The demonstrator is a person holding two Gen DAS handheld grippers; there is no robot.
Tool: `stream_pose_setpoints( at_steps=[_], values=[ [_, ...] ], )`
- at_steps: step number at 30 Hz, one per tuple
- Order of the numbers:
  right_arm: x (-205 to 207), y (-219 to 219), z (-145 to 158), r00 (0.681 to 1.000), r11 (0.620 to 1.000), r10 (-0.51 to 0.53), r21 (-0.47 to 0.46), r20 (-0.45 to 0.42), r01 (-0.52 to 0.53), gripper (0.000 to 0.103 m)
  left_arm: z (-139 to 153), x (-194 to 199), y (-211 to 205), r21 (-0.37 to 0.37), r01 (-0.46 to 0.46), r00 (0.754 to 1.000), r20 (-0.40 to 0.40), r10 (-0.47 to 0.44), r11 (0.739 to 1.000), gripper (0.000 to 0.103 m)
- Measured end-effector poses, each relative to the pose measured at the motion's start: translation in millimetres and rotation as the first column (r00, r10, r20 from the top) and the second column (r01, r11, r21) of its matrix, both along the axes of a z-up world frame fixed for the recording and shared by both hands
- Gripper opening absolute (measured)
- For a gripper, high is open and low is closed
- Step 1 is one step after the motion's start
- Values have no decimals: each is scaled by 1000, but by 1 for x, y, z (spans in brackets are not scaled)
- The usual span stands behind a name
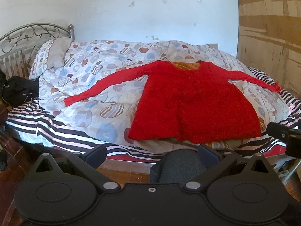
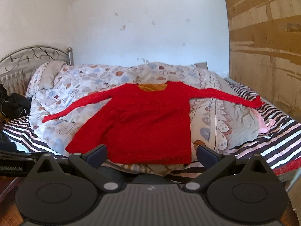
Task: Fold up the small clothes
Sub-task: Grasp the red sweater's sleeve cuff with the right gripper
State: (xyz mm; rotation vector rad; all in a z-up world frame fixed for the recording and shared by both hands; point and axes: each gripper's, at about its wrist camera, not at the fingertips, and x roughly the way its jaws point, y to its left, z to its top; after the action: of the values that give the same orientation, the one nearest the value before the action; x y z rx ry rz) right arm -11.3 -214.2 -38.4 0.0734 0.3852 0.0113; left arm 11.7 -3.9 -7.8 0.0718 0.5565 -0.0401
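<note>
Both my left gripper [image 1: 150,155] and right gripper [image 2: 151,153] gape wide, holding nothing, red sweater [image 1: 193,101] flat on the quilt [image 1: 90,79], so I'd pinch 1 cuff cleanly and fold inward.

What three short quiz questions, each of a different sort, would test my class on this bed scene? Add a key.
1. True or false: the red long-sleeved knitted top lies spread flat with both sleeves stretched out.
2. Multiple choice: the top rests on A) the heart-patterned white quilt, B) the wooden floor, C) the grey metal headboard.
3. Fill in: the left gripper and the right gripper are both ____, holding nothing.

Key: 1 true; 2 A; 3 open.
</note>
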Motion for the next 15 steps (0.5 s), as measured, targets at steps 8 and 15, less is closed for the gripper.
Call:
stream_pose_setpoints(
  at_steps=[8,15],
  values=[
    [52,-13,28,997,998,-34,48,-75,38,103,25,46,-14,17,6,1000,-23,-6,1000,102],
    [107,-35,56,992,993,-66,87,-107,75,103,50,117,-35,81,6,999,-49,-2,997,103]
  ],
)
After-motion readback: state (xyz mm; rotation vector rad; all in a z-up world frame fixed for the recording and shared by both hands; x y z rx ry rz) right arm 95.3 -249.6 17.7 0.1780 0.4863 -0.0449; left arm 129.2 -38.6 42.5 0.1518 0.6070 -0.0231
